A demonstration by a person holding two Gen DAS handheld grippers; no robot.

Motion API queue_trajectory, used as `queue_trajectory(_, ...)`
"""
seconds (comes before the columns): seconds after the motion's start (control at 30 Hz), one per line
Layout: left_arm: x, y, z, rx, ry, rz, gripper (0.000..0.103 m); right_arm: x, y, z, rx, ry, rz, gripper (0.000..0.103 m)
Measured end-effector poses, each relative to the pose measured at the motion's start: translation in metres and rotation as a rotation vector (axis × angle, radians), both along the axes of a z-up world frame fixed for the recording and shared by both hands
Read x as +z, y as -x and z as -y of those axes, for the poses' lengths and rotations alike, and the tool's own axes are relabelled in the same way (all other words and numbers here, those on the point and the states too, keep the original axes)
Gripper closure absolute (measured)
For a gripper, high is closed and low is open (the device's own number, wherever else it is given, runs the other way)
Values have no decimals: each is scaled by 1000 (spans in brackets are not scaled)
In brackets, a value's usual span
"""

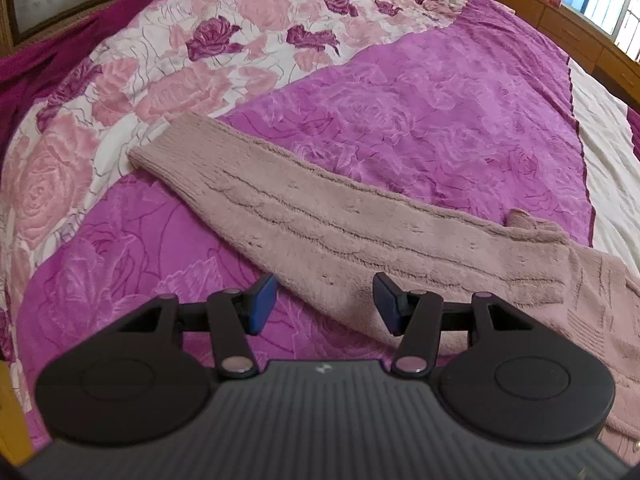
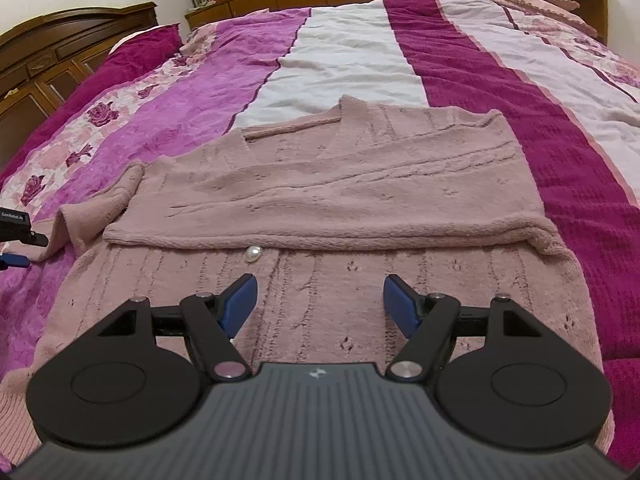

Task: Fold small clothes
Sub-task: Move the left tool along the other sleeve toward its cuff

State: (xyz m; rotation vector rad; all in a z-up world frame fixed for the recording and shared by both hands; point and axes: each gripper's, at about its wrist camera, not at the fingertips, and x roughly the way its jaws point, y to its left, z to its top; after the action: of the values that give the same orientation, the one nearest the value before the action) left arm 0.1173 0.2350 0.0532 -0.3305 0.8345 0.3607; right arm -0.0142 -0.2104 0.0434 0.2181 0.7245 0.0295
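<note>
Over on my left side, the floral bedspread [image 1: 120, 92] shows pink and plum roses on white, then a band of bright magenta plush. Across it runs the cardigan's sleeve [image 1: 320, 216], dusty pink, cable-knit, laid out flat and straight, ribbed cuff [image 1: 160, 148] pointing away to the upper left. My left gripper [image 1: 324, 304] hangs just above the sleeve's near edge, blue pads spread wide, nothing between them; the right-hand pad sits over the knit, the left-hand one over bare magenta. Further right the sleeve meets the body of the garment, which bunches slightly at the shoulder.

Now the right wrist view. At the far left edge a sliver of my other gripper peeks in, beside the folded-up start of that sleeve. The pink cardigan [image 2: 320, 184] lies in the middle of the bed, spread across the magenta, white and deep crimson stripes of the cover. The other sleeve [image 2: 400, 160] is already folded across the chest, running left to right. A pearl button [image 2: 253, 254] sits just below its edge. My right gripper [image 2: 320, 304] hovers over the lower front panel, jaws wide apart, holding nothing. A wooden headboard [image 2: 72, 44] and drawers line the far side.
</note>
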Motion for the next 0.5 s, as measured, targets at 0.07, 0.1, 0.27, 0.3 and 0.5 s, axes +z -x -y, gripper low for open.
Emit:
queue_trajectory(0.07,-4,-4,-3,3,13,-6,48,-2,-1,1,-7,-5,-3,27)
queue_trajectory(0.1,-5,-5,-3,4,15,-8,48,-3,-1,2,-9,-6,-3,27)
queue_trajectory(0.27,-10,-10,-6,-2,16,1,43,-7,-4,2,-17,5,-16,27)
queue_trajectory(0.3,-11,-12,-6,-6,11,0,43,-8,-4,2,-20,5,-16,26)
queue_trajectory(0.5,-13,-16,-5,-9,-4,0,41,-11,-6,3,-27,6,-22,26)
